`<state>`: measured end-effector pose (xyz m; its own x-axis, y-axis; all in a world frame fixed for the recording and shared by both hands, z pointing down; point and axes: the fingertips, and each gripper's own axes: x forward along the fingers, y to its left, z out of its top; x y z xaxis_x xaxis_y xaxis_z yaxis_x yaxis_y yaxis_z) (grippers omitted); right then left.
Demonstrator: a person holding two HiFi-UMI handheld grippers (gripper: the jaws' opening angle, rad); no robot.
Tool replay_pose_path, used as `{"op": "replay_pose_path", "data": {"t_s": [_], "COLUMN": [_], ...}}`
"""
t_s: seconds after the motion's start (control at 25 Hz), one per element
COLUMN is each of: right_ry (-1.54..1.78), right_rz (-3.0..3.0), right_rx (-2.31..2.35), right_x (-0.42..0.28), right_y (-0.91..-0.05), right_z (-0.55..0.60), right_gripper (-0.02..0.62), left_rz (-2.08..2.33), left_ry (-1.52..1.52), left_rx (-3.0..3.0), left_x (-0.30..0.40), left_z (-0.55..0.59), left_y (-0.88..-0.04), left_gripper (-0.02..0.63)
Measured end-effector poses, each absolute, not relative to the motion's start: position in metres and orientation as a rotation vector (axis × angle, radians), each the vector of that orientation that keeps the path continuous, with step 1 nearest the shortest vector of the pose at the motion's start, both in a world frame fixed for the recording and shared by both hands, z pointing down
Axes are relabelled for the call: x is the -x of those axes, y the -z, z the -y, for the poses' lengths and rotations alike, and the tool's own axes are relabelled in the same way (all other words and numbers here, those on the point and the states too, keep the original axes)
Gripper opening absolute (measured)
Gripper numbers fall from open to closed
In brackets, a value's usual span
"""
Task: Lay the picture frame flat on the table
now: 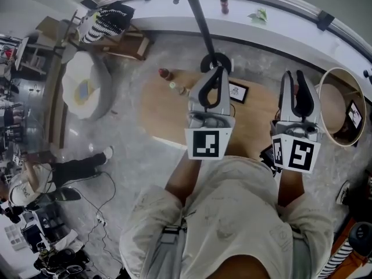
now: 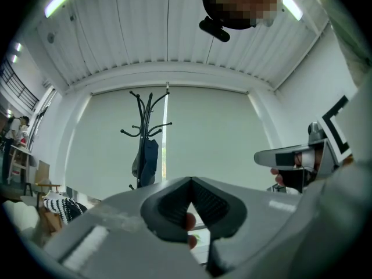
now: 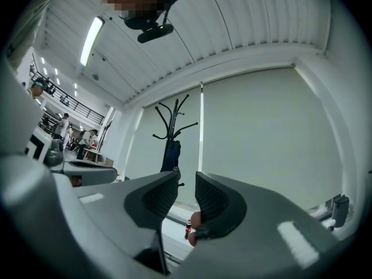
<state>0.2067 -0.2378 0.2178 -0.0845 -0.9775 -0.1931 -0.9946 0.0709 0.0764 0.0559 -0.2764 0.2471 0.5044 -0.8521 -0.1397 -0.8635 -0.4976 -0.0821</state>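
The left tool [image 1: 220, 68] is shut, its two jaws meeting at the tips with nothing caught between them; its own view shows the same closed point [image 2: 190, 179]. The right tool [image 1: 294, 74] stands partly open, a clear gap between its jaws [image 3: 186, 179], and it holds nothing.

The picture frame [image 1: 237, 92], small and dark-edged, sits on the wooden surface [image 1: 163, 109] below the two raised tools. It is just to the right of the left tool and well to the left of the right one, and neither touches it. From above I cannot tell whether it stands or lies flat.

To the left of the left tool, a few small bottles [image 1: 172, 86] stand together on the same surface. Beyond the left tool's tips rises a dark coat stand [image 1: 197, 16]. Past it, a lone bottle [image 1: 224, 2] stands on the white ledge under the window blind.

Just to the right of the right tool is a round tan container [image 1: 336, 106] with a pale rim. A second small dark-framed picture [image 1: 354, 115] sits inside it against the far wall. Far to the left of the left tool, on the floor, a pale round tub [image 1: 104, 80] holds something yellow and blue that I cannot make out.
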Motion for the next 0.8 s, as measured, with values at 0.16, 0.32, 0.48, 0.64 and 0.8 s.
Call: {"op": "replay_pose_path", "data": {"t_s": [0.16, 0.32, 0.48, 0.64, 0.8], "right_ry": [-0.288, -0.273, -0.284, -0.297, -0.295], "right_rz": [-2.217, -2.222, -2.232, -2.233, -2.235], "right_rx": [2.076, 2.053, 2.056, 2.081, 2.098], "right_x": [-0.209, -0.204, -0.200, -0.201, -0.199], "right_y": [-0.220, -0.221, -0.222, -0.222, -0.223], "right_z": [0.236, 0.238, 0.241, 0.244, 0.245], "right_gripper": [0.051, 0.019, 0.002, 0.002, 0.002], "left_rz": [-1.485, -1.495, -1.510, -1.518, -1.511], "left_ry": [-0.115, -0.131, -0.134, -0.150, -0.145], "left_rx": [2.611, 2.611, 2.613, 2.613, 2.615], "left_x": [-0.058, -0.053, -0.049, -0.046, -0.043], "left_z": [0.275, 0.277, 0.280, 0.280, 0.280], "left_y": [-0.249, -0.247, -0.247, -0.245, -0.245], "left_gripper": [0.005, 0.005, 0.005, 0.005, 0.005]}}
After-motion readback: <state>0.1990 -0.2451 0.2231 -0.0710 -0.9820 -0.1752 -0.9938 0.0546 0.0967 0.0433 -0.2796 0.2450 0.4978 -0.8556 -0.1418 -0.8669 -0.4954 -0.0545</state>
